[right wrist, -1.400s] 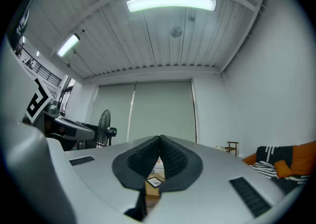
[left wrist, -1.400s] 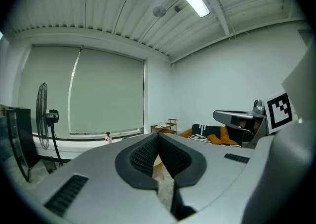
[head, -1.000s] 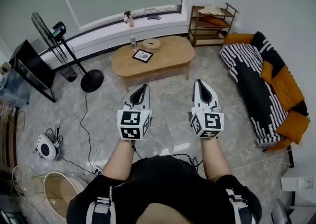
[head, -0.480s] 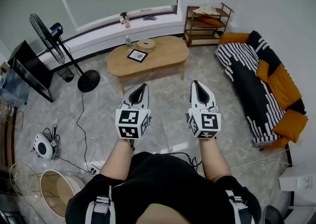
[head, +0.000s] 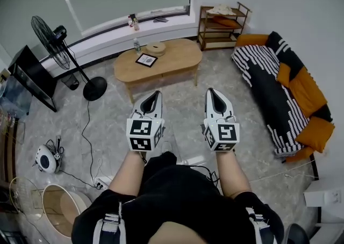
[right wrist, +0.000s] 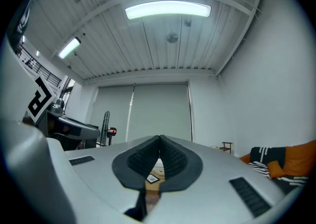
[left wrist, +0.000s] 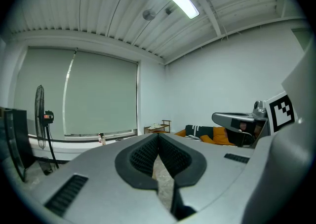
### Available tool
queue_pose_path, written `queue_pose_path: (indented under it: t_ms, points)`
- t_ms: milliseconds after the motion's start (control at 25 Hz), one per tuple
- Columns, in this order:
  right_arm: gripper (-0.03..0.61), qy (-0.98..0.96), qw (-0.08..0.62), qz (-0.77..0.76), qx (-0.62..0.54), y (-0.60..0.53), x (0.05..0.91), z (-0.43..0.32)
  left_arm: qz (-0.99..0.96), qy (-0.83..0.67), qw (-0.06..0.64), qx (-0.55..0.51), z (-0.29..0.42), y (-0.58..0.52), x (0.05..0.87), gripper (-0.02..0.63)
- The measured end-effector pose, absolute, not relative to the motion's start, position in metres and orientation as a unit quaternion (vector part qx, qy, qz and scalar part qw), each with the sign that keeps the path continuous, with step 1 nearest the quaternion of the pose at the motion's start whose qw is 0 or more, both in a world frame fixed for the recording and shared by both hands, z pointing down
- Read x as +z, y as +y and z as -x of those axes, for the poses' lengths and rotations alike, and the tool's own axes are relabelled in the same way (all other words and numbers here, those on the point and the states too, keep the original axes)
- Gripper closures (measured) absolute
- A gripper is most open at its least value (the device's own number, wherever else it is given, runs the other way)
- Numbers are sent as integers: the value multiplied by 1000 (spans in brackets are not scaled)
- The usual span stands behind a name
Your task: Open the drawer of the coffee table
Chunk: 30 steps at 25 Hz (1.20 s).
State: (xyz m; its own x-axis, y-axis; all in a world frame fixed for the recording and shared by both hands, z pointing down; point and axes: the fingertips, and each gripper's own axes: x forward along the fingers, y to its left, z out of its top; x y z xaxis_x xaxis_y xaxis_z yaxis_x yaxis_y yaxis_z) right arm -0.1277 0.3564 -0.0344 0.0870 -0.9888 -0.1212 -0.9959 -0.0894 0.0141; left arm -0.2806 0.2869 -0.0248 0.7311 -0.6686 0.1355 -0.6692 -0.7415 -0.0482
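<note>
An oval wooden coffee table (head: 177, 60) stands on the grey floor ahead of me in the head view, near the window wall. Its front skirt faces me; the drawer cannot be made out from here. On top lie a dark picture frame (head: 146, 59), a round wooden dish (head: 156, 48) and a small bottle (head: 136, 45). My left gripper (head: 157, 94) and right gripper (head: 210, 91) hover side by side, well short of the table, both shut and empty. A sliver of the table (right wrist: 148, 181) shows between the right gripper's jaws.
A black standing fan (head: 95, 87) is left of the table, with a cable trailing over the floor. A striped black and orange sofa (head: 285, 92) runs along the right. A small wooden shelf (head: 220, 22) stands in the far corner. A dark panel (head: 33, 79) leans at left.
The view has shifted forward: the table, fan and sofa have slid slightly in the head view, and both grippers remain side by side and shut.
</note>
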Motion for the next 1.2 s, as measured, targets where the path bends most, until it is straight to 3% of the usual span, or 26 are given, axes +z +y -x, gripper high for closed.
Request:
queue_pose_path:
  t_ms: [640, 1200]
  points:
    - [563, 657, 27, 751, 49, 282, -18, 77, -941, -334, 3, 61, 220, 202, -8, 594]
    - [563, 654, 21, 756, 21, 49, -6, -9, -941, -327, 17, 88, 140, -28, 5, 594]
